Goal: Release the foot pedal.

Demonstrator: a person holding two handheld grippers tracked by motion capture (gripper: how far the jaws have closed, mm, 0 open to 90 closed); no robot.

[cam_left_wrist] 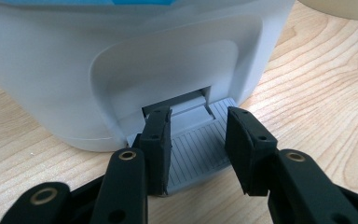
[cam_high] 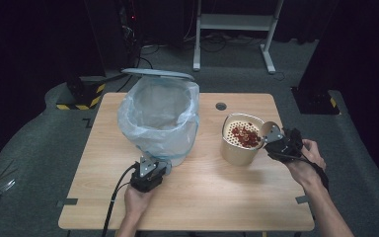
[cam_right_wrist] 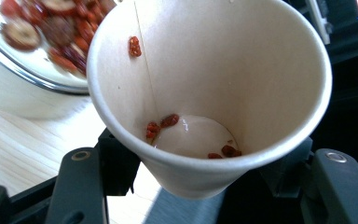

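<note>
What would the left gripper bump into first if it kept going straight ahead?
Most likely the bin's foot pedal: the left gripper points at it with open jaws on either side. Just behind it stands the grey bin. How close it sits is hard to judge.

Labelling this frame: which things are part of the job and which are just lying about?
In play:
- paper cup, clamped in the right gripper
- strainer pot with red bits
- pedal bin, lid up
- bin pedal, between the open jaws of the left gripper

Lying about:
- white frame on the floor
- striped block
</note>
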